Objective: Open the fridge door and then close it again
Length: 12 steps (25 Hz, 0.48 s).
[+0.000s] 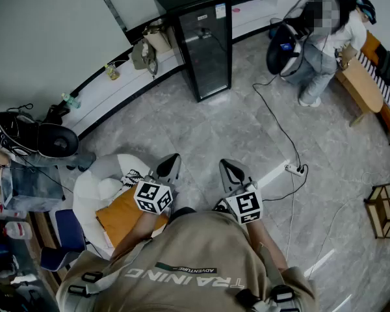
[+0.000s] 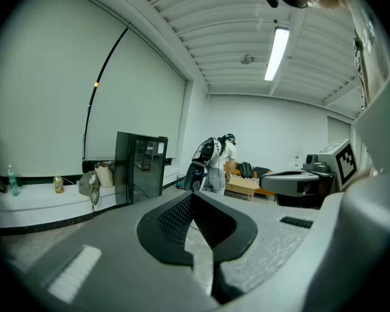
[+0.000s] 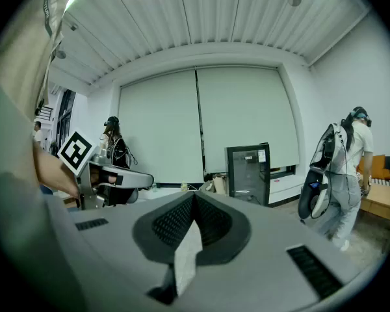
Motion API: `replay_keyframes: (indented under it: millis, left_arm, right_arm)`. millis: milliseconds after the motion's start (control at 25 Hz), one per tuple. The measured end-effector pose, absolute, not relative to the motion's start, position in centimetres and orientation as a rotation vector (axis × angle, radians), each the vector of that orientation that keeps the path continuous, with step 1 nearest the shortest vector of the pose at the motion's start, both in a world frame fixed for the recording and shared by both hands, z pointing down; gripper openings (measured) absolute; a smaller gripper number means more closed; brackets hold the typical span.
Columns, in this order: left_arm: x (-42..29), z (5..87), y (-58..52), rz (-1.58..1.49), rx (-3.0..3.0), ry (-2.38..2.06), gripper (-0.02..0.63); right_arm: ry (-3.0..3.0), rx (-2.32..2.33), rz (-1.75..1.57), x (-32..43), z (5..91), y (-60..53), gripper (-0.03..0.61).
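1. Text: the wearer's shirt [image 1: 201, 242] reads "TRAINING" with a small "ADVENTURE", both upside down in head view.
2. The fridge [image 1: 205, 41] has a white sticker [image 1: 220, 12] at the top of its door; the print is too small to read.
3. The fridge is black with a glass front and its door is shut. It stands against the low white ledge [image 1: 110, 93] under the wall, well apart from both grippers.
4. Left gripper [image 1: 171, 164]: jaws pressed together at the tips, nothing between them, pointing toward the fridge.
5. Right gripper [image 1: 229, 169]: jaws likewise pressed together and holding nothing, just beside the left one.
6. The floor [image 1: 247, 125] is grey marbled tile. A power strip [image 1: 292, 169] lies on it, with cables running off.
7. A bag [image 1: 145, 52] and a bottle [image 1: 110, 71] sit on the ledge left of the fridge.
8. A second person [image 1: 322, 41] wearing a backpack rig bends over a wooden bench [image 1: 361, 83] at far right.
9. Room: white walls, a ribbed ceiling with a strip light [image 2: 276, 52], and drawn roller blinds [image 3: 201, 122] behind the fridge.
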<state>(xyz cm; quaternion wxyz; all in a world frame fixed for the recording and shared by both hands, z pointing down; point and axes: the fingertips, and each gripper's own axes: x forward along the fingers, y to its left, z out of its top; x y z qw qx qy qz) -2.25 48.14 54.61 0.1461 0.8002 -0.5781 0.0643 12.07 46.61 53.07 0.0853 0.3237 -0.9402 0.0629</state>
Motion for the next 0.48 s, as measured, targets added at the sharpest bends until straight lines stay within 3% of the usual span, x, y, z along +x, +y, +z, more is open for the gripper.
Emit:
replay_keyframes:
  millis: [480]
  left_arm:
    - [-0.8, 55.2, 48.3, 0.221, 2.295, -1.661, 0.002]
  right_arm:
    - [-2.804, 0.937, 0.214, 13.0, 54.3, 47.0, 0.002]
